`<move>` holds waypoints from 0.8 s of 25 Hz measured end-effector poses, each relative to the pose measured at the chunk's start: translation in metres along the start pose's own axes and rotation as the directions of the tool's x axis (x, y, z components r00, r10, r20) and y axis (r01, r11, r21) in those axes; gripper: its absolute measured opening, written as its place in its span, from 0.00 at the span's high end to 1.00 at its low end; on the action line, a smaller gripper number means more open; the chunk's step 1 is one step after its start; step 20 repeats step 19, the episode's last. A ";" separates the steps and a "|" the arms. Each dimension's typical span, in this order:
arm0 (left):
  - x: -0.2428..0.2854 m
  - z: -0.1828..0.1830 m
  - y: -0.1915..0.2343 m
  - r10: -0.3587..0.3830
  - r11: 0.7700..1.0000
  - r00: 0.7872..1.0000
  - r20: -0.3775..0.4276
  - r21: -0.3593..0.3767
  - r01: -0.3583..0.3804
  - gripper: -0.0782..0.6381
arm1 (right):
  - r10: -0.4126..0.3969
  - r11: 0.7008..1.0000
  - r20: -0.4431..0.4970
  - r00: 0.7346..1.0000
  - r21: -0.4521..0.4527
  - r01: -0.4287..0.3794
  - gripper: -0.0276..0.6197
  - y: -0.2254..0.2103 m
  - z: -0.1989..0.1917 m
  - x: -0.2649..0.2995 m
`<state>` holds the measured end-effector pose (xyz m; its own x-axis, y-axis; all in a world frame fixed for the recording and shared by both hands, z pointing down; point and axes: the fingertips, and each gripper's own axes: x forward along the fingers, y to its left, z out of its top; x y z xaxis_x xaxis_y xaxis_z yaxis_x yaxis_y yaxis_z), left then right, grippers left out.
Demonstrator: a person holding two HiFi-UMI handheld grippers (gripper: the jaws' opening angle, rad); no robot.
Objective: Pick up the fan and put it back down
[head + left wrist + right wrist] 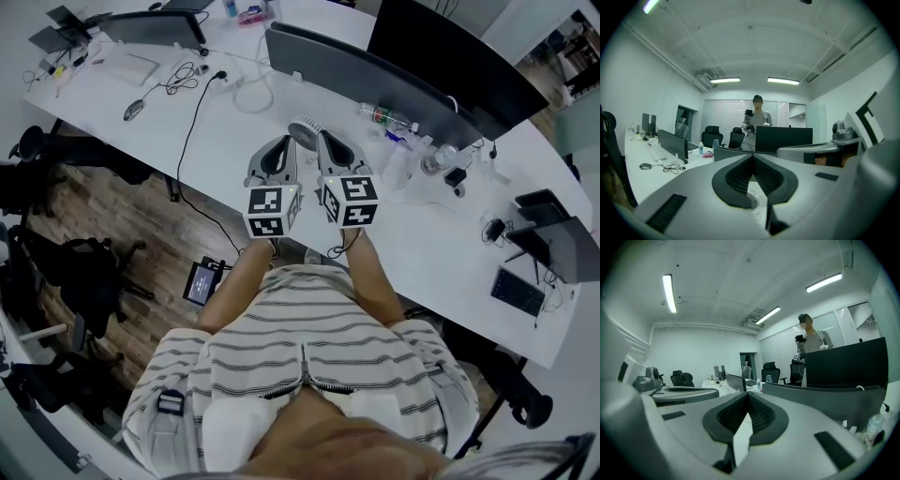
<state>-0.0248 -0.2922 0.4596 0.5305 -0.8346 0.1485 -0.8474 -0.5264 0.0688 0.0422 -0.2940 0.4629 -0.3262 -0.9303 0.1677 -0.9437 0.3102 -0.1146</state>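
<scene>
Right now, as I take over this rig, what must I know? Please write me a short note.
Left gripper: fingers shut, empty.
Right gripper: fingers shut, empty.
Both are side by side above the desk.
Fan: stands on the desk just ahead of the fingertips, not held.
Done: the pictures do not show whether the fan was lifted already.
Left: if not, grasp it, lift it, set it back down.
</scene>
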 end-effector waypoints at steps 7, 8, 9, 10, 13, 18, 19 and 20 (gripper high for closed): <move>-0.002 0.002 -0.002 -0.008 1.000 1.000 0.006 0.001 0.008 0.88 | -0.002 1.000 0.015 1.000 -0.010 0.002 0.94 0.004 0.007 -0.006; -0.002 0.003 -0.002 -0.009 1.000 1.000 0.007 0.002 0.009 0.88 | -0.003 1.000 0.018 1.000 -0.011 0.003 0.94 0.004 0.008 -0.006; -0.002 0.003 -0.002 -0.010 1.000 1.000 0.008 0.003 0.010 0.88 | -0.005 1.000 0.021 1.000 -0.013 0.005 0.94 0.004 0.008 -0.006; -0.003 0.004 -0.002 -0.011 1.000 1.000 0.010 0.004 0.011 0.88 | -0.006 1.000 0.024 1.000 -0.017 0.007 0.94 0.005 0.009 -0.007; -0.005 0.006 -0.003 -0.011 1.000 1.000 0.018 0.006 0.011 0.88 | -0.010 1.000 0.025 1.000 -0.027 0.010 0.94 0.007 0.009 -0.009; -0.006 0.008 -0.007 -0.018 1.000 1.000 0.021 0.006 0.018 0.88 | -0.017 1.000 0.024 1.000 -0.021 0.017 0.94 0.005 0.009 -0.013; -0.006 0.007 -0.008 -0.019 1.000 1.000 0.020 0.006 0.018 0.88 | -0.019 1.000 0.023 1.000 -0.020 0.019 0.94 0.004 0.009 -0.014; -0.006 0.007 -0.008 -0.019 1.000 1.000 0.020 0.006 0.018 0.88 | -0.019 1.000 0.023 1.000 -0.020 0.019 0.94 0.004 0.009 -0.014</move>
